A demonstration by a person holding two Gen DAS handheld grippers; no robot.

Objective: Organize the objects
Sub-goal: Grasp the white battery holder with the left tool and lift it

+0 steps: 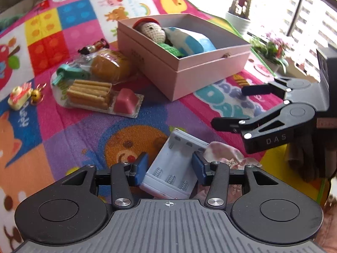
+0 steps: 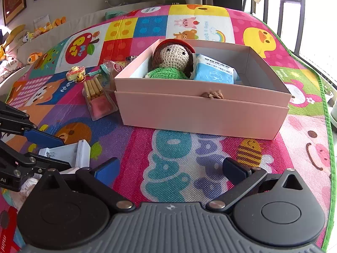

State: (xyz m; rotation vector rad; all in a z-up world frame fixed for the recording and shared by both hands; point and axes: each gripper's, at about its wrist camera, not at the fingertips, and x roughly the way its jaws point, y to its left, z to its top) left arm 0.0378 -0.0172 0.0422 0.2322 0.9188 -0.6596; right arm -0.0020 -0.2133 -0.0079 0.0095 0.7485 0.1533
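My left gripper is shut on a white battery holder with springs, held just above the colourful mat; it also shows in the right wrist view. A pink open box holds a crocheted doll and a blue tissue pack. My right gripper is open and empty over the mat in front of the box; it shows at the right of the left wrist view.
Left of the box lie a biscuit-stick snack pack, a wrapped bread, a teal clip, a small figure and a keychain toy. A pink wrapper lies by the holder. Plants stand beyond the mat edge.
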